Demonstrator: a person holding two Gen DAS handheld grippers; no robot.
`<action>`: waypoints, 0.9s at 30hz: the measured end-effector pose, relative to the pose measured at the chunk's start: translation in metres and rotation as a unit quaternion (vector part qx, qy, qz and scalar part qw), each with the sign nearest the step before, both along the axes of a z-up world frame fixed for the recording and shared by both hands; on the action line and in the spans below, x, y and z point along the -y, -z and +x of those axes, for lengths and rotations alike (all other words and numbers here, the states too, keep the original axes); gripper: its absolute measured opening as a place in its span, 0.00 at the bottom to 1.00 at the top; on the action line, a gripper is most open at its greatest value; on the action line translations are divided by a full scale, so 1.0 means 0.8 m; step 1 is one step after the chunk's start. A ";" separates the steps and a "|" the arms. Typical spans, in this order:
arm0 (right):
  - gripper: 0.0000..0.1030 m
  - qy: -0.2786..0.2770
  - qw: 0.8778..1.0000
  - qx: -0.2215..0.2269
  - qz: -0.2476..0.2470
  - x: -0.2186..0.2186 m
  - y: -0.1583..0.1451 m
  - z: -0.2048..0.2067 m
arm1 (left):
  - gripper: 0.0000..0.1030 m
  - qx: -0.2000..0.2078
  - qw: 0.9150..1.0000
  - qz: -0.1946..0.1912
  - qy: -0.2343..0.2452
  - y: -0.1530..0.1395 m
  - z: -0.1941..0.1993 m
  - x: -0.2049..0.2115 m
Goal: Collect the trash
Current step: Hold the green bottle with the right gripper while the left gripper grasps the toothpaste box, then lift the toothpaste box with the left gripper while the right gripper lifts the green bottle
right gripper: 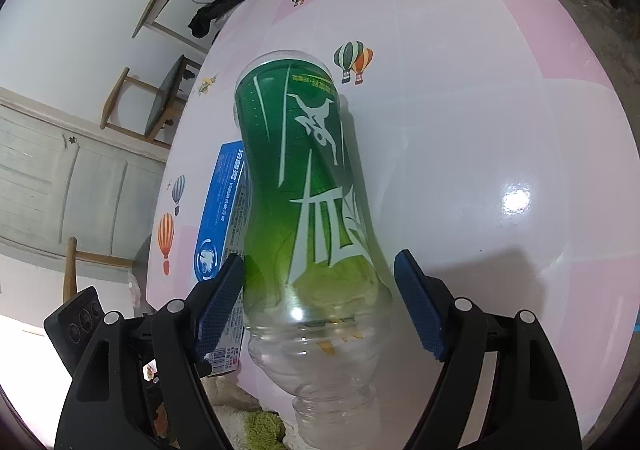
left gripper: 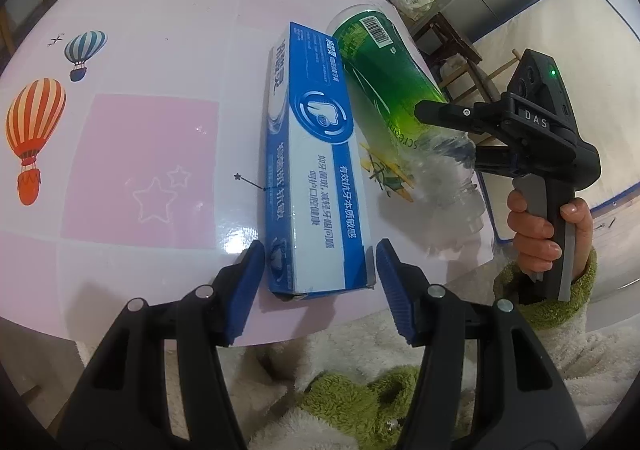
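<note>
Nothing looked collected yet. The left gripper, jaws spread, straddled the near end of the blue toothpaste box without pressing it. At the box's three o'clock, the right gripper bracketed the lying green-labelled bottle, apparently empty; its jaws seemingly weren't clamped. Both lay on the pink table; no bin showed.

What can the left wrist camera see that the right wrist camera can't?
Only the left wrist view shows the person's hand in a fluffy green cuff, gripping the right claw's handle, and the barcode on the green plastic bottle.

Only the right wrist view shows the white bird logo on that bottle's label and a wooden chair by the wall.

Both show the bottle, the blue-and-white toothpaste box and the pink balloon-print tablecloth.
</note>
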State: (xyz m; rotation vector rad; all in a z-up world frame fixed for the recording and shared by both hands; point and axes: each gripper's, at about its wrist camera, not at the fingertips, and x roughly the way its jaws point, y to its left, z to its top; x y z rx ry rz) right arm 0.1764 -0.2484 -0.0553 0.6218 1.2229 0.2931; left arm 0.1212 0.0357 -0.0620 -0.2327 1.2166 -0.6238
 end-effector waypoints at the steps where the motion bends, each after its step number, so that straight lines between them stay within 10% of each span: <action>1: 0.73 -0.001 1.000 -0.001 0.000 0.000 0.000 0.000 | 0.53 0.000 1.000 0.000 0.000 0.001 0.000 -0.001; 27: 0.73 0.002 1.000 0.001 0.002 0.002 0.001 0.003 | 0.59 0.008 1.000 -0.008 -0.016 -0.003 0.002 -0.014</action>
